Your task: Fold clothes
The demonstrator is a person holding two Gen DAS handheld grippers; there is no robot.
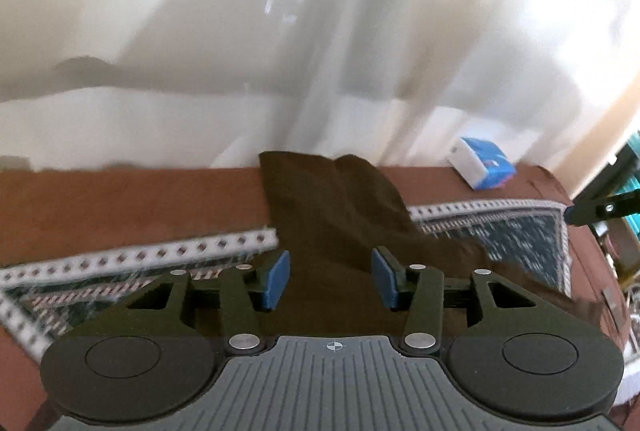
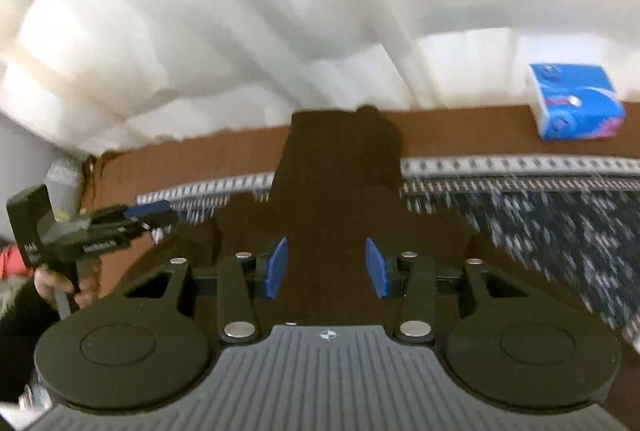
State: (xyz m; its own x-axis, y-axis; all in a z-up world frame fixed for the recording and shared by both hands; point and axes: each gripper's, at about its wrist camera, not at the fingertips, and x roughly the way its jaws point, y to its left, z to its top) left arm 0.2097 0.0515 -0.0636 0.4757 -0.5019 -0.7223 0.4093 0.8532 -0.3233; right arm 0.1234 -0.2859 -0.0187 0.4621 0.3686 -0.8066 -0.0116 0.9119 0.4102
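Blue rubber pads line both black two-finger grippers, and each pair stands partly apart with nothing pinched between them. The left gripper [image 1: 331,285] hangs above the dark brown cloth garment [image 1: 336,215], its pads [image 1: 277,281] clear of the fabric on either side; the right gripper [image 2: 327,267] hangs over the same garment [image 2: 340,167] in its own view, jaws likewise parted and empty. Whether either touches the cloth below I cannot tell, as the frames are blurred. In the right wrist view the left gripper appears at the left, held by the person's hand [image 2: 60,283] around its handle. The garment lies stretched across the brown table [image 1: 120,203], running from the near edge to the far edge, where two lobes of it reach the rim. Under it lies a dark blue patterned mat with a white diamond border [image 1: 520,231]. A blue and white tissue pack [image 2: 576,103] sits near the far right corner of the table. Beyond the far edge hang pale white curtains [image 1: 360,11].
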